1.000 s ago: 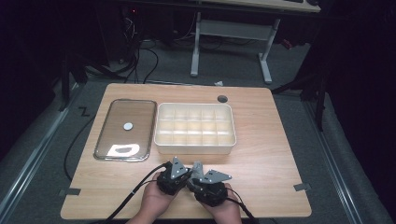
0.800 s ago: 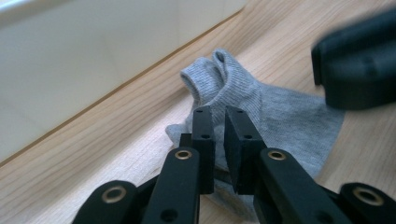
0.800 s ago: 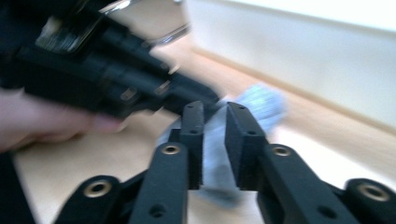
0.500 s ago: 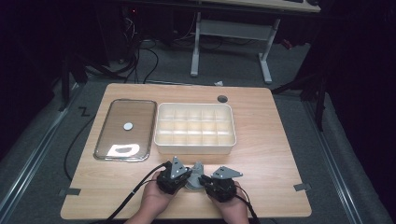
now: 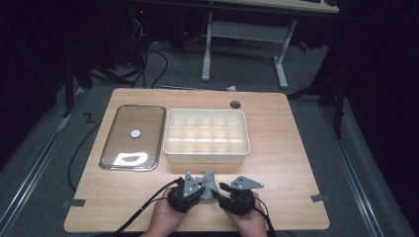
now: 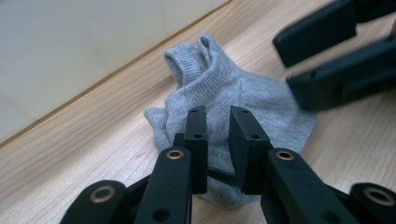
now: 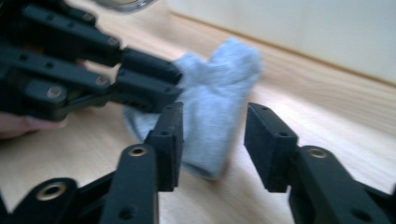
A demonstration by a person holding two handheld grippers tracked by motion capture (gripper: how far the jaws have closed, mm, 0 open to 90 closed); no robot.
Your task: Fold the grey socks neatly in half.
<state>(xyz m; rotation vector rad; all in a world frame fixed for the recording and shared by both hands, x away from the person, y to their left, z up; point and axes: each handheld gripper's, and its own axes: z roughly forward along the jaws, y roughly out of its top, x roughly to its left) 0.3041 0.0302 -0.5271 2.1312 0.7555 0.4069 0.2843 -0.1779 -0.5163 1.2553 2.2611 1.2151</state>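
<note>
I've got a gripper in each hand at the near edge of the table [image 5: 286, 143], both over a small grey sock [image 6: 243, 100] that lies crumpled on the wood betw. them, just in front of the white divided tray [image 5: 206, 154]. My left gripper [image 6: 218, 135] sits low over the sock's near end; its jaws stand a narrow gap apart w/ grey fabric showing betw. and behind them. From this angle I can't tell for sure whether they pinch any cloth, prob. not, since the gap looks clear down to the knit. The sock's cuff end bunches up toward the tray wall, folded over itself. My right gripper [image 7: 212, 140] comes in from the other side, jaws wide apart, the sock's rounded end lying betw. and beyond them, apparently not touched by either pad; the right gripper view is a bit blurred, so no finer call there. In it, the left gripper's black jaws cross the upper left, resting on or just over the sock. Farther left on the table lies a glass lid [image 5: 132, 137] w/ a small knob, well apart from the sock.
</note>
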